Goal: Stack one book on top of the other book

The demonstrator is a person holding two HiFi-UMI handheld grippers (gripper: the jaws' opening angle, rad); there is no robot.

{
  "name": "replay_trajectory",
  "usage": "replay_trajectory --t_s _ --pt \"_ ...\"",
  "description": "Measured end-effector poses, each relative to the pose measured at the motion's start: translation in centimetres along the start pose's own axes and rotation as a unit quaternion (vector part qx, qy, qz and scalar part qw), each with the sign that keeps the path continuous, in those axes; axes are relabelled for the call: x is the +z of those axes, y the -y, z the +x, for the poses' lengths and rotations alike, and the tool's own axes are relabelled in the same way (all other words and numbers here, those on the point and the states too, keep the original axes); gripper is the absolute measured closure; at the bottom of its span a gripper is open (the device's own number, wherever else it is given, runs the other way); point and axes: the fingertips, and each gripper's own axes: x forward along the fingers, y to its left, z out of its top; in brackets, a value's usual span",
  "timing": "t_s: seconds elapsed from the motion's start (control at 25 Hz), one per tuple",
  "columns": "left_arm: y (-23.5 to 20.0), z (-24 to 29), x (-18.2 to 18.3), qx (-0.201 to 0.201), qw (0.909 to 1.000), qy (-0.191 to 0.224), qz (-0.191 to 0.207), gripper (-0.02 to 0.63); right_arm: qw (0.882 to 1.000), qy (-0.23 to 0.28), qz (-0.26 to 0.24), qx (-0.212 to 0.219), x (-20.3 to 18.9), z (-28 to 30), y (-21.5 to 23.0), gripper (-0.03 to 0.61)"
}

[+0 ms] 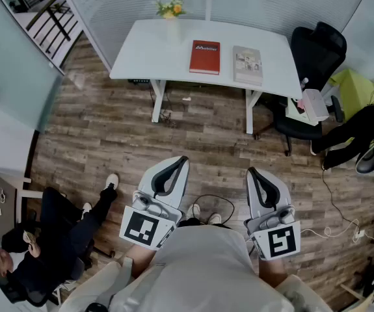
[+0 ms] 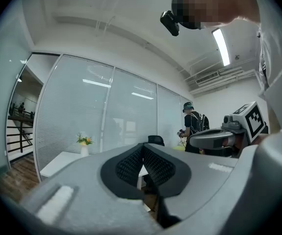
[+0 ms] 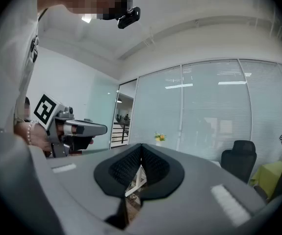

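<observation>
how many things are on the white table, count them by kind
books: 2 (red book, pale book)
vase of flowers: 1
total: 3

The red book [image 1: 204,57] has white letters on it. The grey book [image 1: 247,65] is pale, with a faded picture on its cover. The table [image 1: 147,51] is white. The flowers [image 1: 170,8] are yellow and orange. The floor [image 1: 108,129] is brown and grey wood in long planks. The chair [image 1: 318,47] is black. The left gripper [image 1: 183,159] and the right gripper [image 1: 251,171] are light grey, and their pads [image 2: 131,166] are black with a pattern of tiny bumps. Each marker cube [image 1: 146,228] is white with black squares.
</observation>
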Motion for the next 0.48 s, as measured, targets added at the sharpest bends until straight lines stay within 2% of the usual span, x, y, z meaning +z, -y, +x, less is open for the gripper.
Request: replay_trajectory --t_s 0.48 --pt "-2.5 -1.5 -1.0 -0.007 0.9999 -0.010 -0.010 0.614 1.000 0.000 0.015 -0.022 0.0 1.7 -1.5 0.574"
